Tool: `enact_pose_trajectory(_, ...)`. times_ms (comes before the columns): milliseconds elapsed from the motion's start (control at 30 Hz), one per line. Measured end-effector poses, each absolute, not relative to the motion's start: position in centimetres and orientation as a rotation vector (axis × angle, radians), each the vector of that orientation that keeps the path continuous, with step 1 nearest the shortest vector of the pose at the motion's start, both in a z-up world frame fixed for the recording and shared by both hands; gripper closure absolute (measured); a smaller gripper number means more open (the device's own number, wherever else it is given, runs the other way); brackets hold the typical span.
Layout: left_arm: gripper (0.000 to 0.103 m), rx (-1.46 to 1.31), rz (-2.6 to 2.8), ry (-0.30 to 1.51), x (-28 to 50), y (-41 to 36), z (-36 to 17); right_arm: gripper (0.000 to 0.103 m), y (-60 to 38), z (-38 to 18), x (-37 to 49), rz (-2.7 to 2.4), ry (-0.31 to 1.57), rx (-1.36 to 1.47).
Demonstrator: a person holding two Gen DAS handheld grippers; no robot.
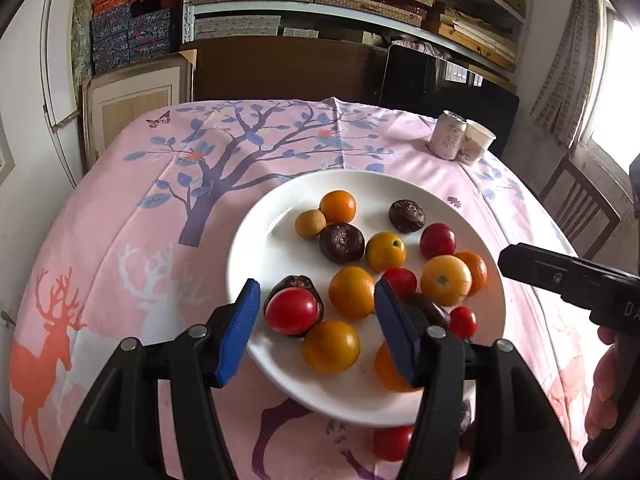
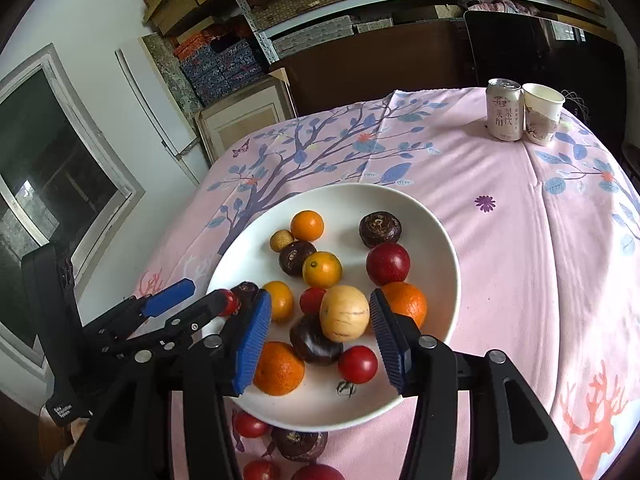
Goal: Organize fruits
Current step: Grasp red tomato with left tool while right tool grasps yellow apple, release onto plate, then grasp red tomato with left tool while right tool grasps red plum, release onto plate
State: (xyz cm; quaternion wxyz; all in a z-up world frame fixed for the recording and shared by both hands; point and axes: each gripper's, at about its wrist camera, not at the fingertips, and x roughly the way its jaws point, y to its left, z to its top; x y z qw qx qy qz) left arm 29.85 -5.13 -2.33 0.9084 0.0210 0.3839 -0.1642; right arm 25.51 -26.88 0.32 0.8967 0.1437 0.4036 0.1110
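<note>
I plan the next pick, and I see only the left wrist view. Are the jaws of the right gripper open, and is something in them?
Observer: The right gripper is open and grips nothing. A pale yellow fruit on the plate shows between its jaws.
Operator: Does any fruit lie off the plate?
Observer: Yes. On the cloth by the near rim lie several tomatoes and one dark fruit.
Operator: Is anything loose on the plate?
Observer: A small loose stem lies close to the near rim.
</note>
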Motion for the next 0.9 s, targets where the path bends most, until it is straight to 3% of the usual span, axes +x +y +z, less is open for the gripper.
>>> enact_pose_trajectory(400, 0.045, 0.245, -0.467, 0.826, 15.5, -7.1, -6.1, 0.047, -29.5, -5.5, 14.2, 0.179, 0.824, 0.292)
enact_pose_trajectory(500, 0.059, 0.291, -0.469, 0.863, 15.2, -8.9, -7.7, 0.047, -30.4, -6.4, 13.9, 0.168, 0.831, 0.341)
enact_pose_trajectory(633, 0.063, 0.301, -0.481, 0.904, 15.9, -10.1, -8.4, 0.047, -30.5, -6.6, 13.8, 0.168, 0.832, 0.337)
enact_pose_trajectory(667, 0.077, 0.304, -0.488, 0.905, 16.0, -10.4, -8.5, 0.047, -30.5, -6.7, 13.9, 0.170, 0.838, 0.341)
enact_pose_trajectory(900, 0.077, 0.277, -0.519, 0.812, 14.7, -9.5, -6.8, 0.047, -29.1, -6.8, 13.9, 0.212, 0.862, 0.268)
